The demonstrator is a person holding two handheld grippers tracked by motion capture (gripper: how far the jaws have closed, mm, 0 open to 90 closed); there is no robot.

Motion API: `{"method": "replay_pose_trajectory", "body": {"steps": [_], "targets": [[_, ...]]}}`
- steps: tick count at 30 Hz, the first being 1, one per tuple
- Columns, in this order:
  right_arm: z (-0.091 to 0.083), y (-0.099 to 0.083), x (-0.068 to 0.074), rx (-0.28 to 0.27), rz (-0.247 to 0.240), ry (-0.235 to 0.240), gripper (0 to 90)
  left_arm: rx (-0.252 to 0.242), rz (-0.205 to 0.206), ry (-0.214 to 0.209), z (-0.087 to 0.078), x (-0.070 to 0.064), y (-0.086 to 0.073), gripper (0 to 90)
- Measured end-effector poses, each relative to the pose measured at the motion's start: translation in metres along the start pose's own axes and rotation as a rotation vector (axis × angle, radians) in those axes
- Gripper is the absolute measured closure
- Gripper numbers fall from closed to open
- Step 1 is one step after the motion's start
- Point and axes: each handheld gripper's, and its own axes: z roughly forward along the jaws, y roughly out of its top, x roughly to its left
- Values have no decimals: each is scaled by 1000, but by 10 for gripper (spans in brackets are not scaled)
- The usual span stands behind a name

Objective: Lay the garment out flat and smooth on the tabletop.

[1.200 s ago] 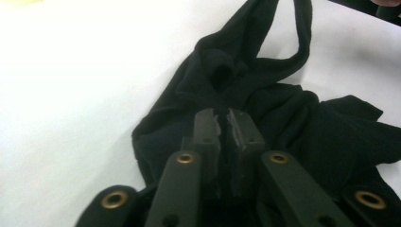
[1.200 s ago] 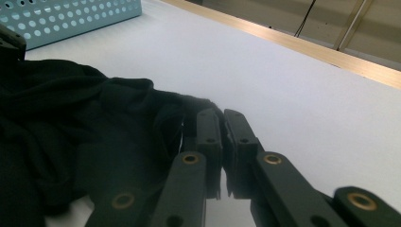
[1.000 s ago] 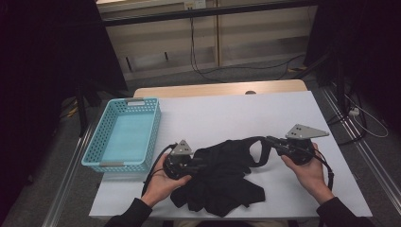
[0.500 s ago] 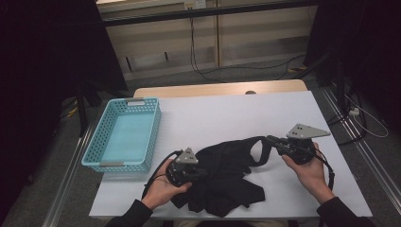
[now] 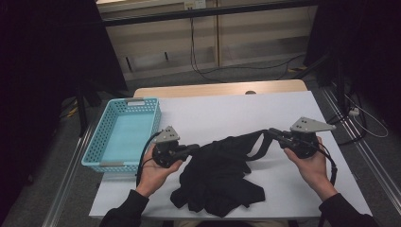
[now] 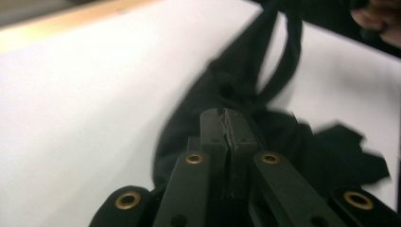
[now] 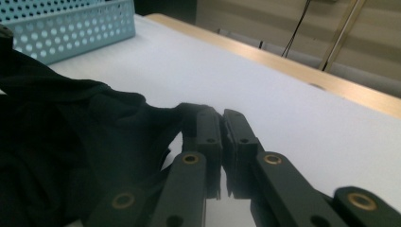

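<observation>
High view: black garment (image 5: 220,177) lies crumpled on the white counter (image 5: 227,113), near the 6 o'clock edge, with one strap pulled out toward 3 o'clock.

Left tongs (image 5: 193,148) are clamped together on the garment's edge at about 9 o'clock of the pile. Left gripper view confirms it: jaws pressed tight with black cloth (image 6: 246,94) pinched at the tips. Right tongs (image 5: 273,133) hold the end of the strap; in the right gripper view the jaws sit nearly closed with the dark fabric (image 7: 94,142) caught at the tip of one, so the hold looks thin.

Step in hand, as I read it: spreading the garment out between the two tongs, probably ahead of folding it or dropping it into the blue basket (image 5: 124,137) at 9 o'clock, which has nothing in it.

Next move calls for pulling the two grips apart and lifting slightly so the bunched lower part falls free. Watch the right hold; the strap could slip.

Pose: both forearms come in from 6 o'clock. Left hand (image 5: 156,165) wraps its gripper, tongs pointing toward 3 o'clock. Right hand (image 5: 307,161) holds its gripper low, tongs pointing toward 9 o'clock. The two tongs face each other across the cloth.
</observation>
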Motion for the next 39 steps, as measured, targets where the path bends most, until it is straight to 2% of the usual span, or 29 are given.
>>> {"method": "replay_pose_trajectory", "body": {"steps": [7, 12, 16, 18, 20, 22, 23, 29, 31, 34, 39], "targets": [[-10, 15, -10, -54, 2, -35, 866, -94, -49, 70, 1, 15, 23, 891], [-15, 30, -22, -97, 13, -70, 867, -118, -57, 99, 3, 22, 35, 892], [-14, 37, -28, -114, 16, -90, 866, -121, -81, 109, 6, 29, 33, 891], [-12, 39, -30, -115, 22, -92, 867, -111, -89, 108, 8, 32, 31, 890], [-7, 38, -29, -104, 20, -86, 867, -93, -96, 86, 12, 33, 27, 883], [-2, 33, -26, -66, 4, -76, 867, -58, -80, 82, 17, 29, 20, 879], [1, 29, -24, -47, -9, -73, 867, -36, -76, 67, 19, 28, 16, 877], [6, 5, -16, 15, 0, -42, 867, 62, -32, 19, 27, 8, -5, 864], [6, 0, -17, 25, -1, -43, 867, 90, 0, 4, 26, -1, -9, 841], [5, -3, -16, 33, 3, -38, 866, 97, 10, -8, 23, -6, -11, 804], [2, -7, -11, 40, -7, -28, 867, 93, -4, 21, 27, -1, -5, 690]]}}
